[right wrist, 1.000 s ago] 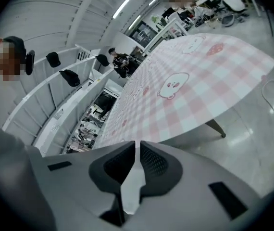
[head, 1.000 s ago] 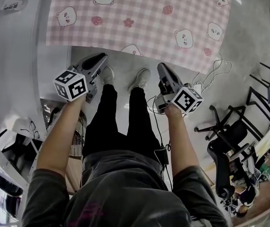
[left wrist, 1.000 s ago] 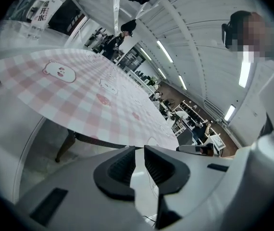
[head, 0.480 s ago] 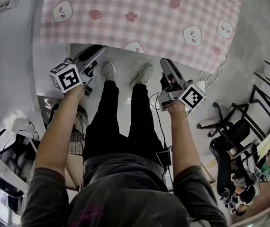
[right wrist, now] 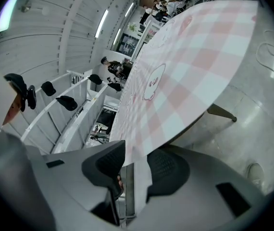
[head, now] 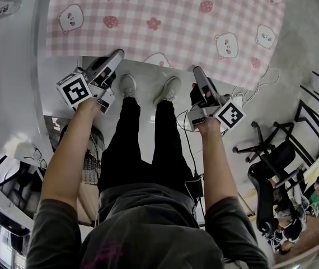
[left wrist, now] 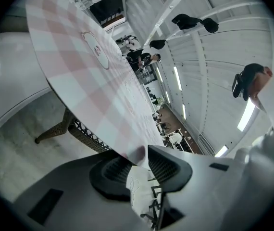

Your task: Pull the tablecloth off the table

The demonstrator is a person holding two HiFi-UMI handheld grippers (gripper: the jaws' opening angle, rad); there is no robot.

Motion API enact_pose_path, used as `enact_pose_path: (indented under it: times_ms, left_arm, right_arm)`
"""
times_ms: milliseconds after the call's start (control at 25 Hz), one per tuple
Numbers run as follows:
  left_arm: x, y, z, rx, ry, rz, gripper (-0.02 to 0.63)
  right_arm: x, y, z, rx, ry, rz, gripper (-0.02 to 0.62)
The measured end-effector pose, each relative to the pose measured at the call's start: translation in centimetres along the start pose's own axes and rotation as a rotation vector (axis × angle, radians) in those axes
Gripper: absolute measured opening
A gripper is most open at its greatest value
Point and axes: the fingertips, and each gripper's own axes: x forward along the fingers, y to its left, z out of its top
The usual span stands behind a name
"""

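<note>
— What are the fingers of the left gripper doing?
— They are standing a little apart. Their dark ribbed pads are flanking the thin front hem of the tablecloth without pinching it, and pale floor is showing through the gap below.

— And the right gripper?
— Its jaws are gaping slightly wider. The same hem is sitting edge-on between its ribbed pads, and nothing is being squeezed there either.

— Where is the cloth lying?
— It is lying flat and smooth over the table. It is a soft pink-and-white gingham printed with round bear faces, strawberries and small flowers. In the head view its near edge is overhanging, and both grippers are meeting that edge, one toward each end.

— What is showing underneath?
— A slim tapered table leg and a dark lattice frame.

— And behind the jaws?
— The grey moulded bodies are each carrying a marker cube with black-and-white squares. Bare forearms are holding them above white sneakers on glossy grey floor.
</note>
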Motion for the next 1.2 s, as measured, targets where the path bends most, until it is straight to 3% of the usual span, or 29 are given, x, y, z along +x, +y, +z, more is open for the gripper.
enact_pose_path:
  times_ms: [160, 280, 480, 1040, 1200]
  left_arm:
    - [-0.1, -0.3, 0.4, -0.004, -0.016, -0.01, 0.042]
    - [-0.3, -0.9, 0.3, -0.005, -0.014, -0.01, 0.027]
    - [-0.1, -1.6, 0.9, 0.005, -0.029, -0.041, 0.006]
    - [-0.9, -4.3, 2.2, 0.023, 0.022, -0.057, 0.002]
    - [-0.2, -8.0, 5.7, 0.043, 0.068, -0.059, 0.002]
  right_arm:
    - [0.2, 0.6, 0.3, -0.014, -0.008, 0.005, 0.126]
    - [-0.1, 0.6, 0.6, -0.033, -0.01, -0.015, 0.049]
    - [0.0, 1.4, 1.1, -0.081, -0.033, -0.008, 0.017]
    - [-0.8, 4.0, 1.9, -0.074, -0.076, -0.057, 0.006]
    - [-0.7, 7.7, 4.7, -0.055, -0.112, -0.061, 0.006]
